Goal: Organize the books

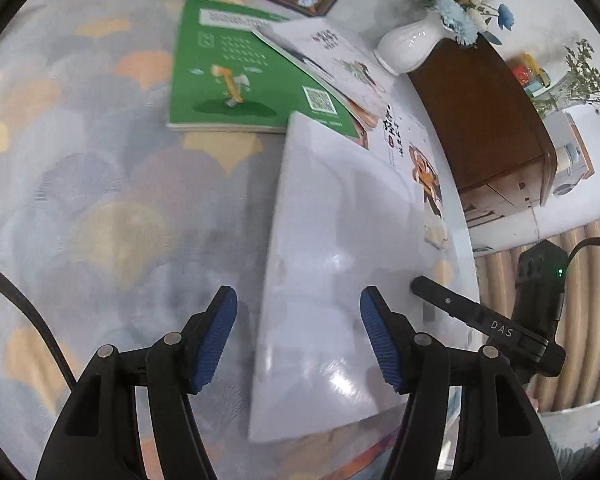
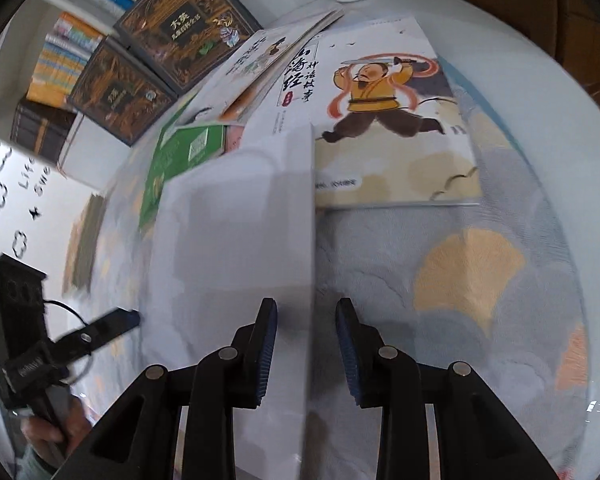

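My left hand-held gripper (image 1: 298, 336) hangs open over the counter (image 1: 100, 200), its blue pads (image 1: 216, 340) spread wide above the near end of a plain white book (image 1: 340, 272), touching nothing. My right hand-held gripper (image 2: 306, 352) is part open too, its pads either side of that white book's (image 2: 236, 240) right edge, not clamped. The white book lies over a green book (image 1: 228, 76) and a book with a yellow-robed figure (image 2: 392, 120). A vase (image 1: 408, 44) stands beyond them, with dark books (image 2: 140, 76) at the back.
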`<state>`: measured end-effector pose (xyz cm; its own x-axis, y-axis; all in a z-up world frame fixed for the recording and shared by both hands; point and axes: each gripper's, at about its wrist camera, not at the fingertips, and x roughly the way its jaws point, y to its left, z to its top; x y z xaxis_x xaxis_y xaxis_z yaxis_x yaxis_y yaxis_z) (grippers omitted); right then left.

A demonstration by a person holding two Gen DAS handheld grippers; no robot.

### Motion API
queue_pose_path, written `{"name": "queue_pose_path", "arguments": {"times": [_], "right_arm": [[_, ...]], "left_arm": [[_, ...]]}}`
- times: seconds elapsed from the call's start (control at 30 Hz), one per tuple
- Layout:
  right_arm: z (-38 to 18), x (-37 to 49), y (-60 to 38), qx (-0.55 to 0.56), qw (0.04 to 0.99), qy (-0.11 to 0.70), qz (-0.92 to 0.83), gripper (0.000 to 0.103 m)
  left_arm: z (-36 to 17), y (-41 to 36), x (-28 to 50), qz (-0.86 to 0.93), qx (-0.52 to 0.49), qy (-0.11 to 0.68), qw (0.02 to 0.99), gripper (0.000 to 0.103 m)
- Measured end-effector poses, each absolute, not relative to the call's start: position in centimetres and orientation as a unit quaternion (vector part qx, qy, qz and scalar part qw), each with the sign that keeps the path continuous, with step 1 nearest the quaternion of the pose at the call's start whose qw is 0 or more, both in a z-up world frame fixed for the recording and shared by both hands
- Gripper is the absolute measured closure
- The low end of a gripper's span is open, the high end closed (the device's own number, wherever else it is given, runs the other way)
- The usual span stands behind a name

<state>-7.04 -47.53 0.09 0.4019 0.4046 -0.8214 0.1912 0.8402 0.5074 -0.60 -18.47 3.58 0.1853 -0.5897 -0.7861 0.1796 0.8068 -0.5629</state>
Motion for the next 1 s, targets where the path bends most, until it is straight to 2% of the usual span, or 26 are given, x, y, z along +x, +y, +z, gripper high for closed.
{"name": "queue_pose_path", "arguments": {"times": [0.33, 0.53, 0.8, 1.0], "right_arm": [[-0.5, -6.6, -48.7, 0.36, 0.76, 0.531, 0.103, 0.071], [3.4, -7.2, -47.5, 0.4, 0.757, 0.496, 0.149, 0.071], [12.5, -6.1, -37.7, 0.298, 0.804, 0.461, 0.228, 0.071], [13.2, -5.2, -30.2, 0.288, 0.776, 0.478, 0.294, 0.072]], "left_arm": [[2.6, -20.1, -1.2, -0.261, -0.178, 0.585, 0.747, 0.042], [2.6, -17.4, -1.4, -0.262, -0.204, 0.591, 0.735, 0.042], [6.9, -7.4, -2.8, -0.2, -0.263, 0.526, 0.784, 0.042], [9.0, 1.9, -3.9, -0.124, -0.316, 0.472, 0.813, 0.042]]}}
